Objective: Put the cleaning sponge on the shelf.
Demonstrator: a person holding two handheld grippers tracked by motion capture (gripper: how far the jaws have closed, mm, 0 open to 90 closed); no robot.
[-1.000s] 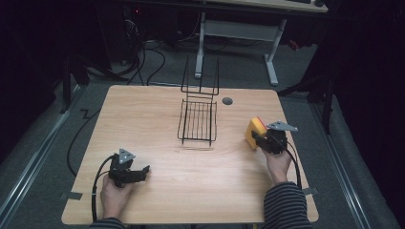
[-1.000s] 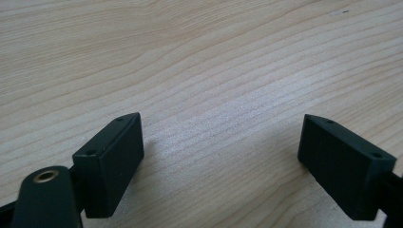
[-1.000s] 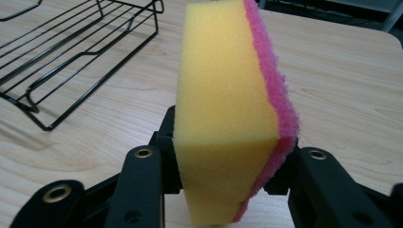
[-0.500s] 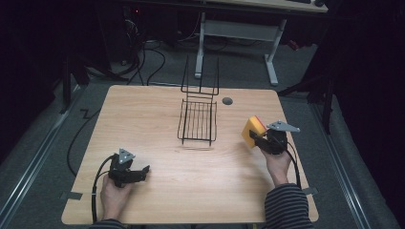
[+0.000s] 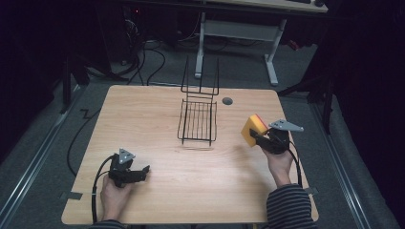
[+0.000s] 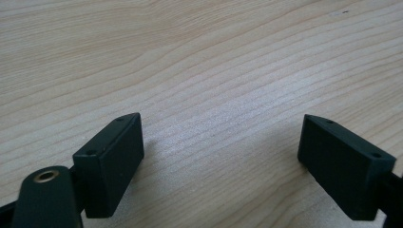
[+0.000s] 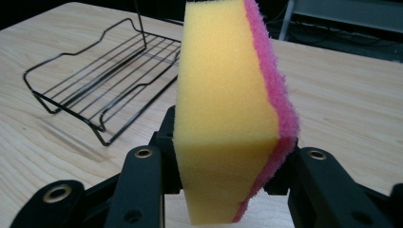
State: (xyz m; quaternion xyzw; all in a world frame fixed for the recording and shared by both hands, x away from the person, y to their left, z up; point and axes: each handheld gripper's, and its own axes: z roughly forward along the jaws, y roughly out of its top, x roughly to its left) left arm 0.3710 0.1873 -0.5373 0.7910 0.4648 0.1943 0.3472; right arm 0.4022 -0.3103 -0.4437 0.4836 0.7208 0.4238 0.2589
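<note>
The landmark here is the black wire rack (image 5: pixel 197 121), which stands near the far middle of the wooden bench (image 5: pixel 143 109) with its tall back frame rising at the far end. Its tray of thin bars holds nothing; the wood shows through the bars.

To the left of the rack and well nearer the person, the left gripper (image 5: pixel 142 171) rests low on the bench in the person's left hand (image 5: pixel 113 195), its cable looping off toward the bench's left edge. In the left gripper view its fingers (image 6: pixel 110 161) stand spread wide, with bare wood grain between them and nothing pinched.

Just beyond the rack's far right corner, a small dark round hole (image 5: pixel 227 101) sits in the bench top.

To the right of the rack, apart from it, the right gripper (image 5: pixel 253 136) is held up off the bench in the person's right hand (image 5: pixel 279 162), a striped sleeve (image 5: pixel 289 207) behind it. Its fingers (image 7: pixel 164 137) pinch a yellow sponge (image 7: pixel 223 109) with a pink scouring face, standing on edge, the pink side turned away from the rack.

Compared with a second ago, the sponge and the right gripper have drifted slightly toward the rack and the sponge sits a touch higher. The left gripper has stayed where it was, and the rack has not shifted.
</note>
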